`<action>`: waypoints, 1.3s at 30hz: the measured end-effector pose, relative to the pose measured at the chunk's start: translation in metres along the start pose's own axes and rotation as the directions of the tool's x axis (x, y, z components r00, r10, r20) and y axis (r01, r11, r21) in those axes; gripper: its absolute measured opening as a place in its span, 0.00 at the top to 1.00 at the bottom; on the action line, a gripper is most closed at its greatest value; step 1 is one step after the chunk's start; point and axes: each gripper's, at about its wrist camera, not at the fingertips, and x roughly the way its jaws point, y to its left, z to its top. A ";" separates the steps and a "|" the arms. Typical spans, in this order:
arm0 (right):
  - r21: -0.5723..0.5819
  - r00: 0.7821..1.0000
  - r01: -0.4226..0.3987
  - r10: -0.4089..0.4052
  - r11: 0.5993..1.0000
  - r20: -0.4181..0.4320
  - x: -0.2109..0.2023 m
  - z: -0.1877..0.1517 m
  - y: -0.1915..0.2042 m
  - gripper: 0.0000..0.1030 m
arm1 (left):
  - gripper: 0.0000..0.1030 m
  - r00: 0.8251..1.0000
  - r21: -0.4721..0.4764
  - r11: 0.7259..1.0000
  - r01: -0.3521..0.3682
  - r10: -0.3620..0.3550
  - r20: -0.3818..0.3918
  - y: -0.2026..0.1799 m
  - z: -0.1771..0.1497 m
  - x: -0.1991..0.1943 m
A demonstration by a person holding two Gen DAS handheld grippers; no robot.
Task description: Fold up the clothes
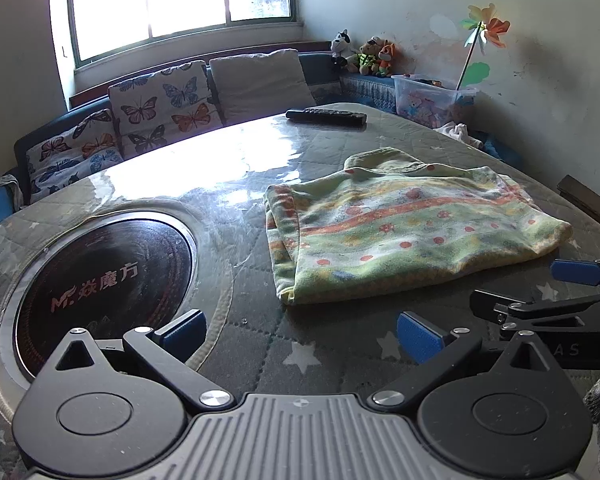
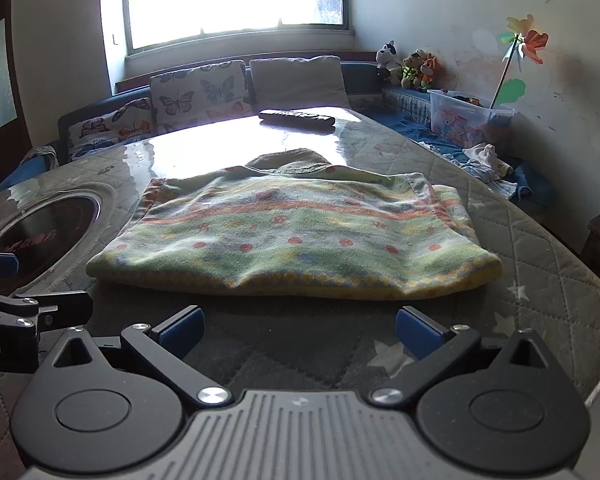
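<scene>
On the quilted, glass-topped counter (image 2: 540,248) a small patterned garment (image 2: 296,236) lies flat – green and yellow with orange stripes and red dots, its collar toward the window and its hem toward the person. It looks part-folded already: the sides seem turned in, so it sits as a tidy rectangle, just beside the round inset hob (image 1: 104,280) and well short of the remote control (image 1: 326,115) at the far edge.

My guess is the next fold runs hem to collar. To do it well, each claw should take one near corner of the hem, pinching every layer at once so the tucked-in sides do not slip out, then both should lift together and carry the edge level up to the collar. Keep the cloth low; the glass looks slick and the whole thing may slide if dragged.

The left claw (image 1: 302,334) hovers over bare counter near the garment's left hem corner, fingers spread wide, nothing between them and touching nothing. The right claw (image 2: 298,330) sits just short of the middle of the hem, likewise spread wide and empty – its blue pads (image 2: 416,336) are close to the cloth but apart from it. Each claw shows at the edge of the other's view, so they are close together, side by side
</scene>
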 end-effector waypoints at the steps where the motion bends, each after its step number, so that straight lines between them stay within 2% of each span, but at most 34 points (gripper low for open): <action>1: 0.001 1.000 0.001 -0.001 1.000 0.000 -0.001 -0.001 0.000 0.00 | 0.00 1.000 0.000 1.000 0.000 0.000 0.002 0.000 -0.001 -0.001; 39: 0.027 0.999 0.033 -0.033 0.999 0.015 -0.033 -0.026 0.006 0.00 | 0.00 0.999 0.009 1.000 0.027 -0.028 0.039 -0.004 -0.028 -0.031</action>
